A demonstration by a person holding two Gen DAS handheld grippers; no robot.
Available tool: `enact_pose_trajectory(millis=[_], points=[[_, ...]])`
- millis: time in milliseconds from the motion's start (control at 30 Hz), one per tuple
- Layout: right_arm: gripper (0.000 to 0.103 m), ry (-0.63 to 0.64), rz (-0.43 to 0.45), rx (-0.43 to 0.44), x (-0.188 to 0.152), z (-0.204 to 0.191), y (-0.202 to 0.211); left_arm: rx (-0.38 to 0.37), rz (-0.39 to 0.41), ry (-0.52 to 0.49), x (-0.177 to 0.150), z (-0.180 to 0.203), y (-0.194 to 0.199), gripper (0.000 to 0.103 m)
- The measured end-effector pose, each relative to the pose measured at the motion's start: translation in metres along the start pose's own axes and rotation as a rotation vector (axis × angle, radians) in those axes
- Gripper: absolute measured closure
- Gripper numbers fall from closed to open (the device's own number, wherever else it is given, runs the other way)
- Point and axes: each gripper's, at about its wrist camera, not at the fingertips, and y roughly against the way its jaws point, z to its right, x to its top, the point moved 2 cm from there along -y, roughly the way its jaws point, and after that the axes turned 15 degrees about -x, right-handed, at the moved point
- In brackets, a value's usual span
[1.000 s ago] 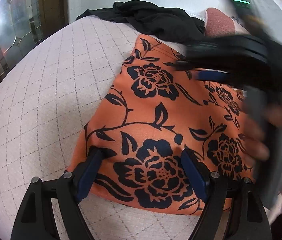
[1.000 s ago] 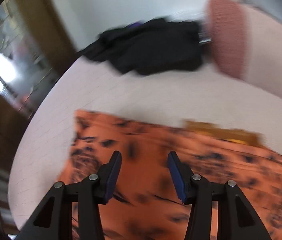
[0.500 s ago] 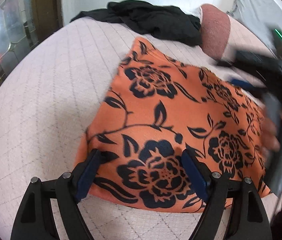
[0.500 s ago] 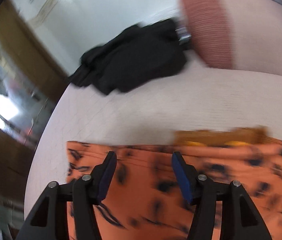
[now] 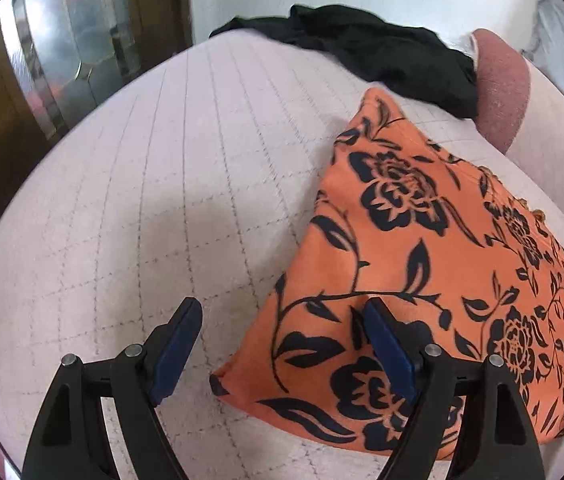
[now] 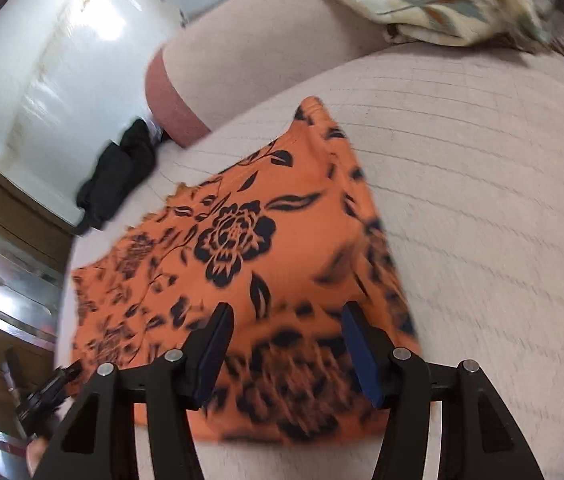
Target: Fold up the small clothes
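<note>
Orange floral garment (image 5: 421,264) flat (folded), both grippers spread

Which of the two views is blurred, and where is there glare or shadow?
Right wrist view: motion blur smears the orange cloth near the right gripper; the white wall glares. Left wrist view: sharp, a soft shadow on the quilted cover, reflections in the glass door.
</note>
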Motion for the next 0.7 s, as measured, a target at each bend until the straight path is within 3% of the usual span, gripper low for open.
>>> enact_pose_trajectory(millis=[67,133,267,367,433,600,700], points=[[0.042,-0.026,0.013,-0.008,-0.007,0.011,0.011,0.027,0.008,-0.022,-0.002,0.005,0.004,0.02],[0.042,-0.069,0.012,0.057,-0.014,0.019,0.019,0.031,0.018,-0.026,-0.006,0.006,0.011,0.02],[0.042,-0.134,-0.078,0.169,-0.029,0.016,0.017,-0.008,0.043,0.012,-0.032,0.006,0.036,0.02],[0.042,-0.143,-0.114,0.184,-0.044,0.013,0.016,-0.032,0.05,0.051,-0.045,0.01,0.043,0.02],[0.042,-0.154,-0.127,0.197,-0.049,0.013,0.016,-0.006,0.067,0.014,-0.059,0.017,0.05,0.02],[0.042,-0.18,-0.107,0.249,-0.054,0.015,0.027,0.02,0.033,-0.027,-0.085,0.026,0.049,0.02],[0.042,-0.203,-0.06,0.263,-0.05,0.019,0.036,0.035,0.081,-0.046,-0.082,0.033,0.053,0.02]])
